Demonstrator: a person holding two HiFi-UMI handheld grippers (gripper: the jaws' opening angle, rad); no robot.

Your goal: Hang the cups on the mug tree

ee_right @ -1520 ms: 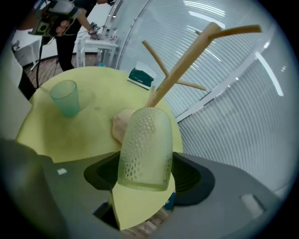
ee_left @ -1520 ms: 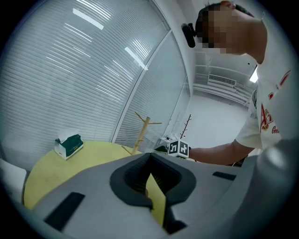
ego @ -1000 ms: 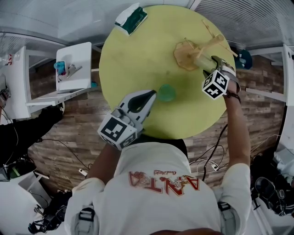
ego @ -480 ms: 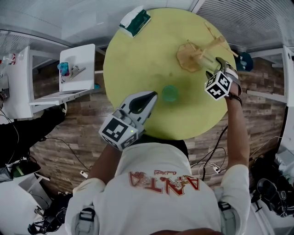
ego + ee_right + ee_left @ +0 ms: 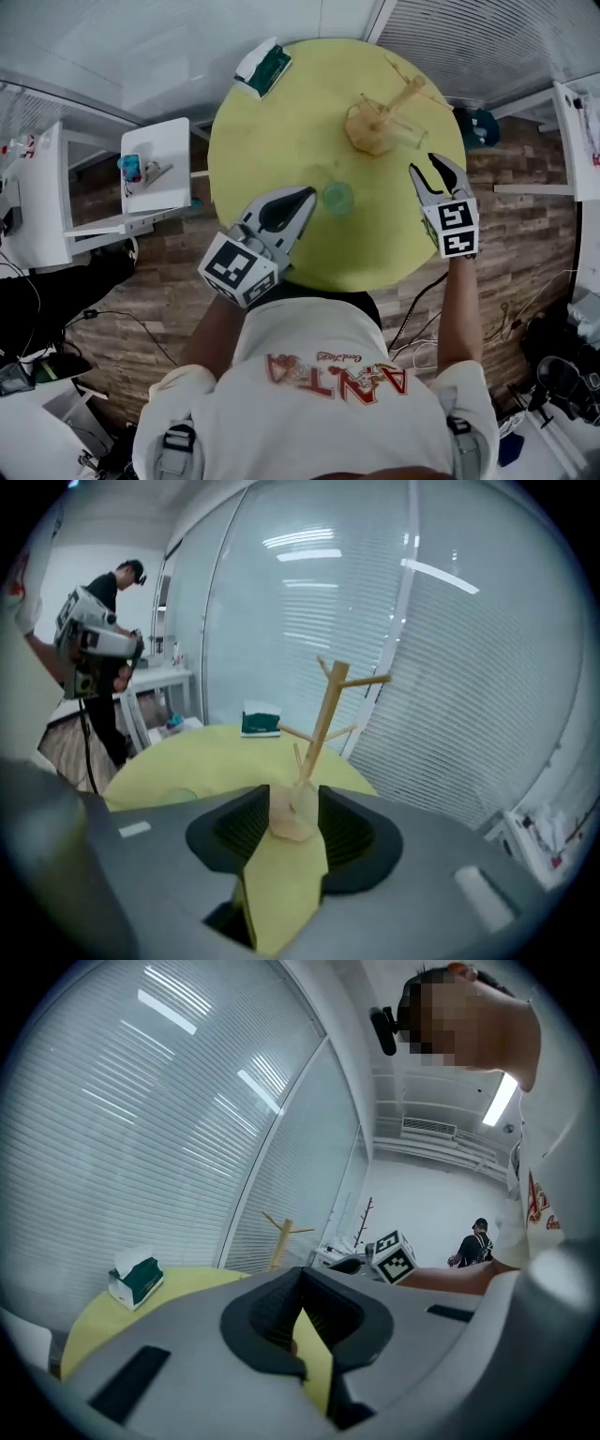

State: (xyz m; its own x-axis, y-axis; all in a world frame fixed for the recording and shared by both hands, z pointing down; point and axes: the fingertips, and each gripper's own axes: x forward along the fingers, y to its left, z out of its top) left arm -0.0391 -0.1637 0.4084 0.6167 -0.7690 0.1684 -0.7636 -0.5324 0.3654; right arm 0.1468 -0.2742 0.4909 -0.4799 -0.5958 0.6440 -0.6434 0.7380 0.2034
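Observation:
The wooden mug tree (image 5: 380, 120) stands at the far right of the round yellow table (image 5: 281, 122); it also shows as the mug tree (image 5: 323, 724). A clear cup (image 5: 405, 133) sits close against its base, and I cannot tell whether it hangs on a peg. A green cup (image 5: 337, 198) stands on the table near the middle. My left gripper (image 5: 307, 197) hovers just left of the green cup, its tips together on nothing. My right gripper (image 5: 422, 172) is near the table's right edge, apart from the tree, with its jaws closing and nothing between them.
A green-and-white tissue box (image 5: 265, 66) lies at the table's far left edge. A white side table (image 5: 155, 141) with small items stands to the left. Another person (image 5: 103, 602) holding equipment stands beyond the table. Cables lie on the wooden floor.
My right gripper has drawn back from the mug tree toward me and the table's right edge, leaving the clear cup by the tree. The left gripper has stayed beside the green cup.

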